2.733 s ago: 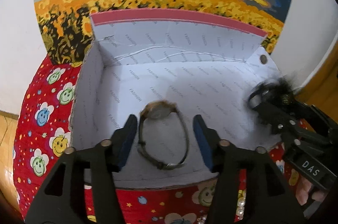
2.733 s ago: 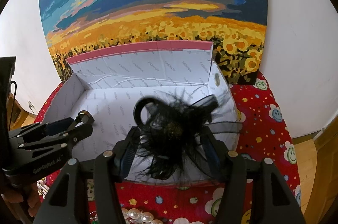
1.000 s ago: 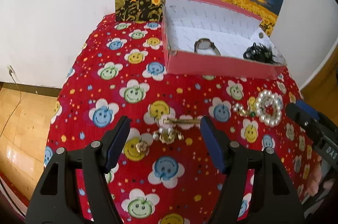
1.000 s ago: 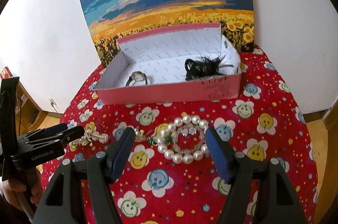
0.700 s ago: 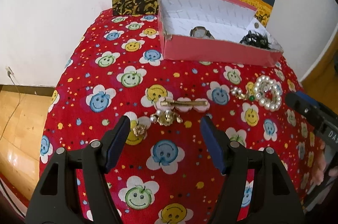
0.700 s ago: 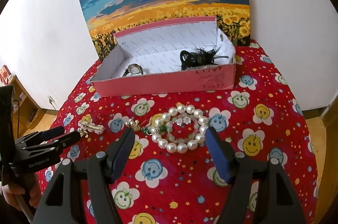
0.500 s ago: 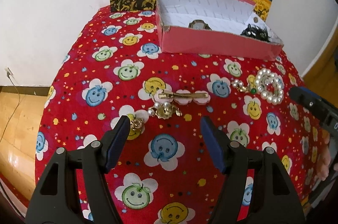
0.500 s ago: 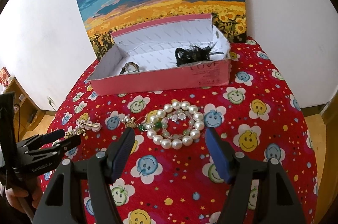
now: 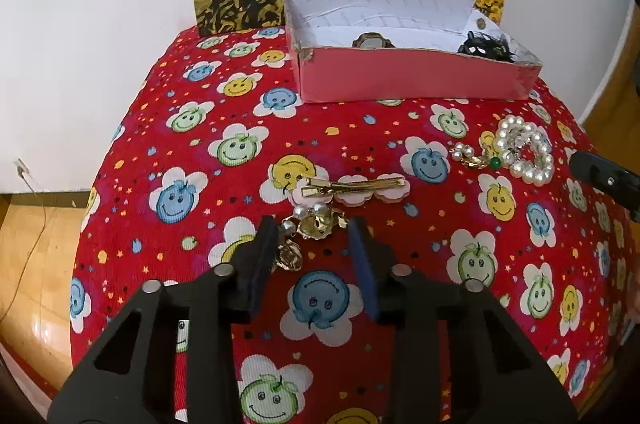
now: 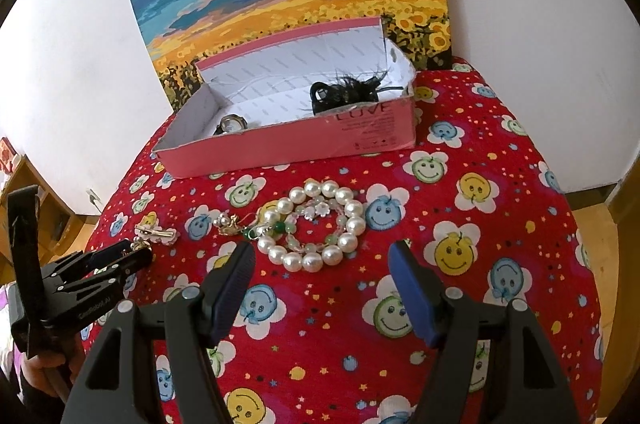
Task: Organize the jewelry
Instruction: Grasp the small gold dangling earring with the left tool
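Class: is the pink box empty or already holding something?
Holding something. Inside the pink box lie a watch and a black feathered hairpiece, both below its rim.

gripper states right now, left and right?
Left gripper: open, holding nothing, fingers either side of the gold brooch.
Right gripper: open, holding nothing, just short of the pearl bracelet.

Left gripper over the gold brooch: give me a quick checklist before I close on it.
1. Left gripper open: ok.
2. Gold brooch between the fingers: ok, near the tips.
3. Small gold piece clear of the grasp: not ok, it sits beside the left finger.
4. Hair clip outside the jaws: ok.
5. Pink box has free floor: ok, watch and black hairpiece leave room.
6. Right gripper clear: ok, open near the pearl bracelet.
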### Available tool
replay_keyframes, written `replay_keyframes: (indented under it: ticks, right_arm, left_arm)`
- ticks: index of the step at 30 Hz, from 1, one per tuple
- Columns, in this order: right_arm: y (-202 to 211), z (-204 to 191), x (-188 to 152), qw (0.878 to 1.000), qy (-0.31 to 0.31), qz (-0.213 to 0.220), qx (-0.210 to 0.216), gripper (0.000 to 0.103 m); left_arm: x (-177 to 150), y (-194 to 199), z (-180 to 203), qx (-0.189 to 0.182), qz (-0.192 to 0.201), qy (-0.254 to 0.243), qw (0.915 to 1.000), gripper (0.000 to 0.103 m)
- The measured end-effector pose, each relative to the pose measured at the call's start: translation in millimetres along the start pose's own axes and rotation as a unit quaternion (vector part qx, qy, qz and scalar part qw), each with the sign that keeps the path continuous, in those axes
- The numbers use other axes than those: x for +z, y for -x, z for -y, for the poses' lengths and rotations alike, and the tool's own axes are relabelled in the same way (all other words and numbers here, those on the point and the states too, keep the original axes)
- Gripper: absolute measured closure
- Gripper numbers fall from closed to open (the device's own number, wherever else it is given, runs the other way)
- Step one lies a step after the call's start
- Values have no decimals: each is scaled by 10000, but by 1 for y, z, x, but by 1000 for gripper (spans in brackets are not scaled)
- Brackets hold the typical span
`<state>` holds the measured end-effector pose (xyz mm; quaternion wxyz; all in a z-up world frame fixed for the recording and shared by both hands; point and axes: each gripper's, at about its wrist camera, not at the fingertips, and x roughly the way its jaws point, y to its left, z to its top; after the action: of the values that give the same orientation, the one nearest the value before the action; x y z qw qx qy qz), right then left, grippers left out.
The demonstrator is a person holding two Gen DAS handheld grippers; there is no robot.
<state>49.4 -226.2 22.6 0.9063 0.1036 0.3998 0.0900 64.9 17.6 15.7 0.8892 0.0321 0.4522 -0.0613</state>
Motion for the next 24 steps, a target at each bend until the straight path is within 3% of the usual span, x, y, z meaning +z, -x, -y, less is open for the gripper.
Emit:
replay_keyframes:
  ticks: [8,24]
  right_arm:
    - [0,3,-2,10000,-39,4,-6,31]
    - [6,3,-4,10000,-52,53,-4,32]
  left_arm:
    - [0,2,-3,-78,28,40,10000,86]
    - [-18,20,-13,-505,-145,257,9983,86]
